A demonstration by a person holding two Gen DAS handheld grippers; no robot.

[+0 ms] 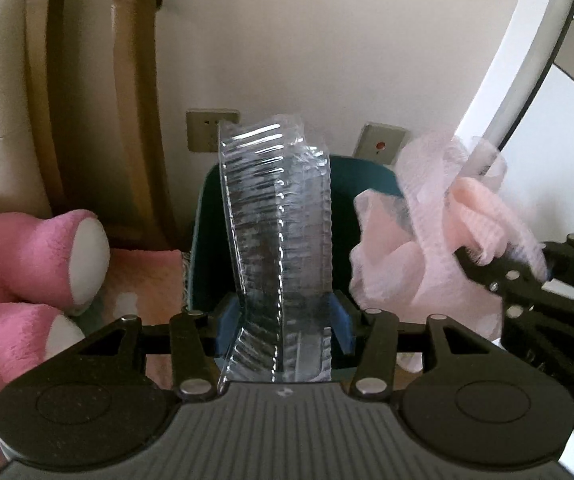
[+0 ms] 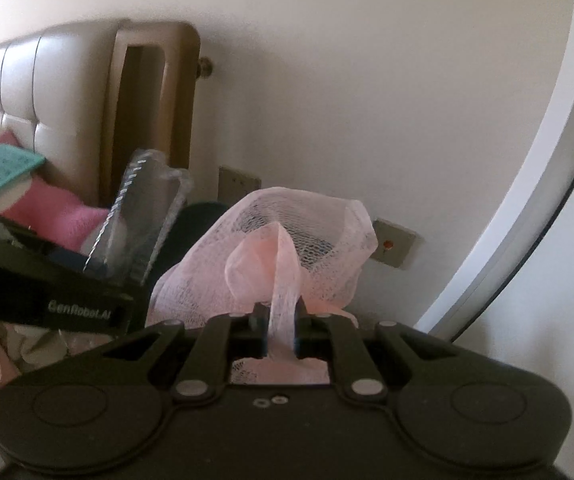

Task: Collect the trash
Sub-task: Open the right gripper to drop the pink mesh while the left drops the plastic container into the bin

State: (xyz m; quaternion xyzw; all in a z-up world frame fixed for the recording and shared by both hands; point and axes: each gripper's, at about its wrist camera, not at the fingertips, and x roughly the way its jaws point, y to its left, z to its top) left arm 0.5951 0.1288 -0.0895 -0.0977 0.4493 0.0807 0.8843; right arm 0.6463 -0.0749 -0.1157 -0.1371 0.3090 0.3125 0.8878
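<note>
Gripping a crumpled clear plastic tray (image 1: 277, 240), the left hand-held gripper (image 1: 283, 326) is seen with its blue pads pressed against the tray's two sides, the jaws held partly apart by the tray's width. The tray is held on edge and upright, directly in front of a dark teal bin (image 1: 203, 240); its upper end rises past the bin's rim. What lies inside the bin cannot be told, as the tray and the net cover most of it.

A pink mesh net (image 2: 287, 248) is clamped by the right hand-held gripper (image 2: 281, 330), whose jaws are closed to a narrow gap on a twisted strip of the mesh. The rest of the net is bunched loosely above and beyond the fingers. In the left wrist view the net (image 1: 419, 240) is seen just beside the tray, at the bin's right edge, with the right hand-held gripper (image 1: 483, 260) reaching in from the right.

A pink plush toy (image 1: 27, 276) lies to the left of the bin. Behind the bin, two wall sockets (image 1: 211, 130) are set low on a pale wall, and a padded headboard (image 2: 47, 88) is seen at the left.
</note>
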